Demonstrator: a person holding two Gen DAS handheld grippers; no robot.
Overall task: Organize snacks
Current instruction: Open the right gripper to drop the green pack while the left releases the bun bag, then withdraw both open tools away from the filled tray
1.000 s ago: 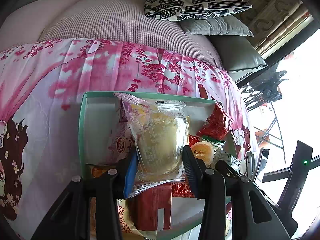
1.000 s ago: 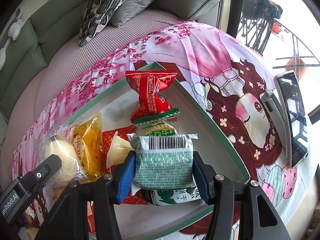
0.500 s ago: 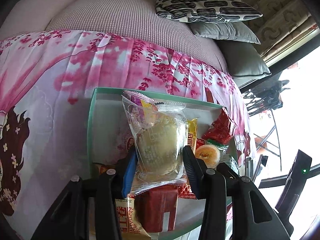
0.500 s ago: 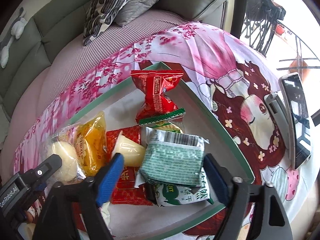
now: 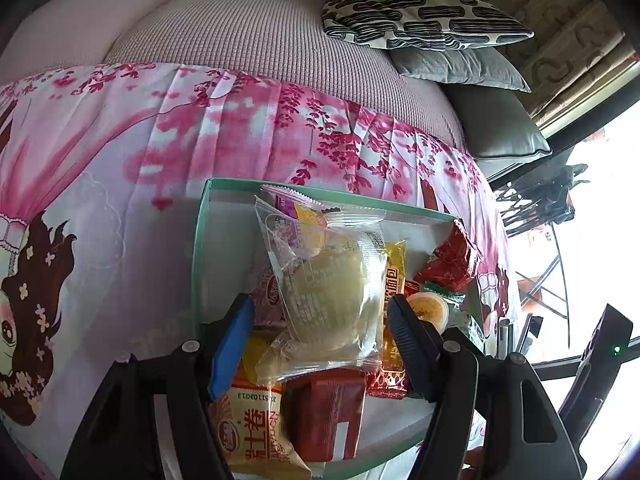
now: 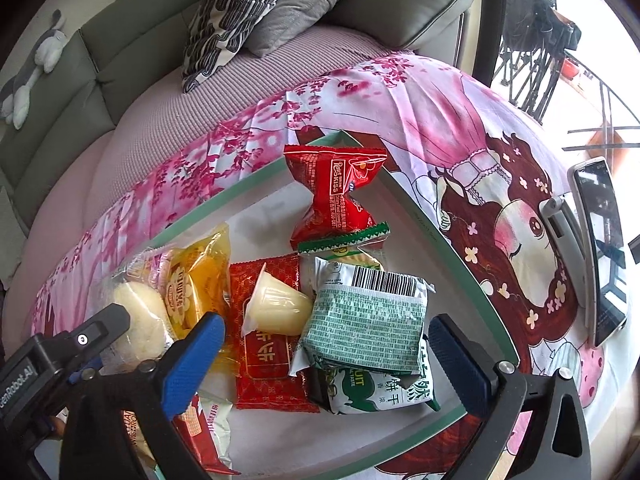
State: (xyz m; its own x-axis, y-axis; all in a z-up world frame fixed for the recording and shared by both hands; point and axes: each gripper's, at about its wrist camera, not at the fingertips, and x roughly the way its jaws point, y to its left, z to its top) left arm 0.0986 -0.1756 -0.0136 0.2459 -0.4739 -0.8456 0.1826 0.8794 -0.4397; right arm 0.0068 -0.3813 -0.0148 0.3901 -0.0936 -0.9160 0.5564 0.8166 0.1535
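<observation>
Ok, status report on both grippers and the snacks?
Left gripper opening, clear bun pack between jaws. Right gripper opening, green packet released in tray. Nothing blocking.

Left gripper (image 5: 320, 320) angled down over the green-rimmed tray (image 5: 197, 248), jaws opening — a clear-wrapped pale round cake (image 5: 332, 292) sits between the pads, and there's a gap on the blue-pad side, so nothing is pressing it. The cake's wrapper rests on the pile: a pink packet (image 5: 266, 292) behind it at left, a yellow packet (image 5: 394, 276) at right. Nearest the camera, a dark red packet (image 5: 328, 416) lies beside an orange-and-white roll packet (image 5: 252, 428). To the right, a small jelly cup (image 5: 428, 310) and a red twisted wrapper (image 5: 450, 260). The tray sits on a pink flowered blanket (image 5: 120, 184) — patterned cushion (image 5: 420, 12) on the sofa behind.
</observation>
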